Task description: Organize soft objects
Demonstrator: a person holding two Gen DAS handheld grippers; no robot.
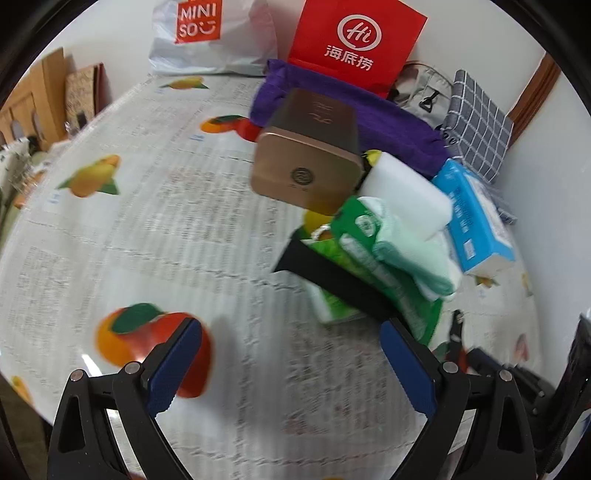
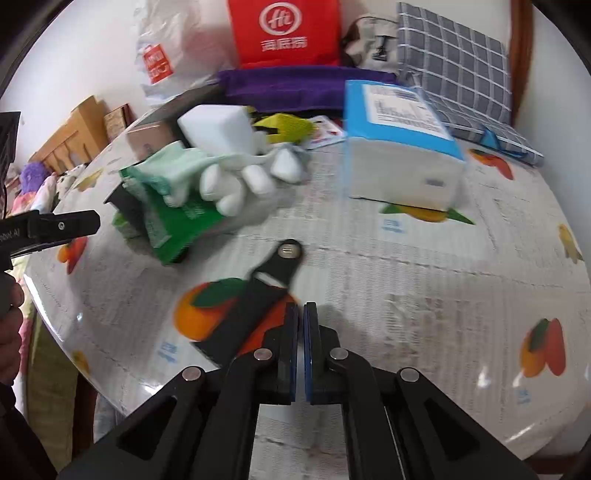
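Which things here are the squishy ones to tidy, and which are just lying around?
To tidy: white sponge block, green cloth, blue tissue pack, purple towel.

Just lying around: rose-gold box, red paper bag, white shopping bag.

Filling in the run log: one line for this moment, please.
left gripper: open, empty | right gripper: shut, empty | white sponge: on pile | blue tissue pack: on table

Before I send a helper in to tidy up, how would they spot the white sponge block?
Find the red paper bag against the back wall; the purple cloth lies before it. Nearer, the white sponge block tops the pile on the green packet. Unlike the blue-topped tissue pack beside it, it is plain, unprinted white.
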